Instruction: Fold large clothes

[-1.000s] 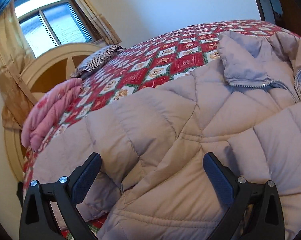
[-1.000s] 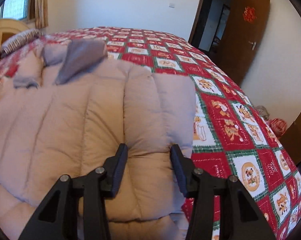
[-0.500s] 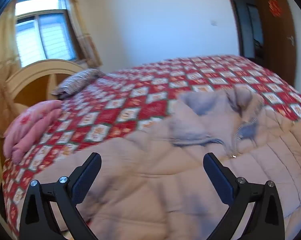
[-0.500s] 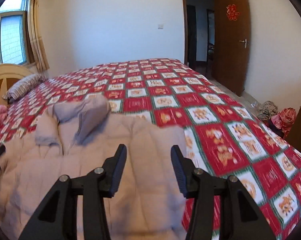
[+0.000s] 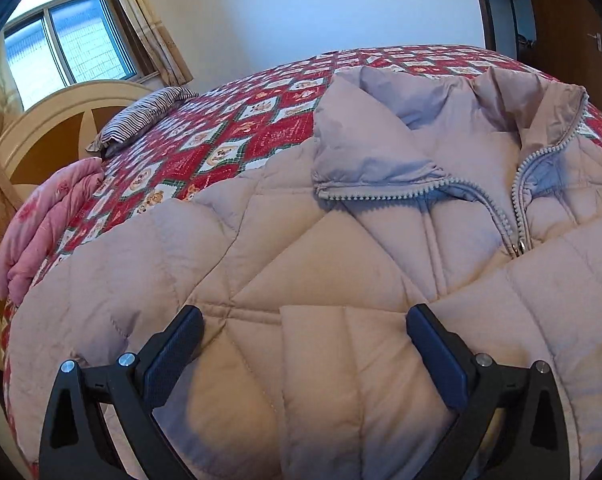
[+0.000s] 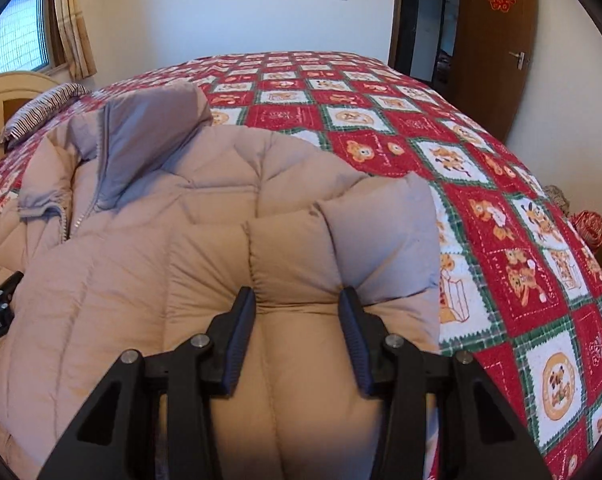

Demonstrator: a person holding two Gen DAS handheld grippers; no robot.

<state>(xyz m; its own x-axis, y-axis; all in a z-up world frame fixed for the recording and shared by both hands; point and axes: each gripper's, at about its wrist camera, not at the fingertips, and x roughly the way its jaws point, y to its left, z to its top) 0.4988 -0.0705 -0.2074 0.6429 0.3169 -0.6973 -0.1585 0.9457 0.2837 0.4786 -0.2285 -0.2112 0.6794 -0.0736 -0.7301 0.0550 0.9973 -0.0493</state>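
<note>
A: Where's the jacket (image 5: 301,264) now?

B: Spread front-up on the bed (image 6: 421,120), along its near edge, collar toward the far side and the zip partly open. One puffy fold, a sleeve I think, lies across the body on the side nearer the door.

A: And the tools?

B: The right tool (image 6: 297,300) has that fold bulging between its jaws, which are closing; the pads look pressed into the padding, so I'd call it gripped. The left tool (image 5: 303,326) is released, jaws spread wide just over the quilted front, nothing pinched.

A: So which step?

B: My guess is an early fold, with one sleeve laid in. The side toward the headboard (image 5: 57,120) looks unfolded.

A: Next?

B: Probably the right tool sets the sleeve flat and lets go, while the left takes the other side's edge. Down padding springs back, so it wants a deep bite and a press along the crease.
</note>
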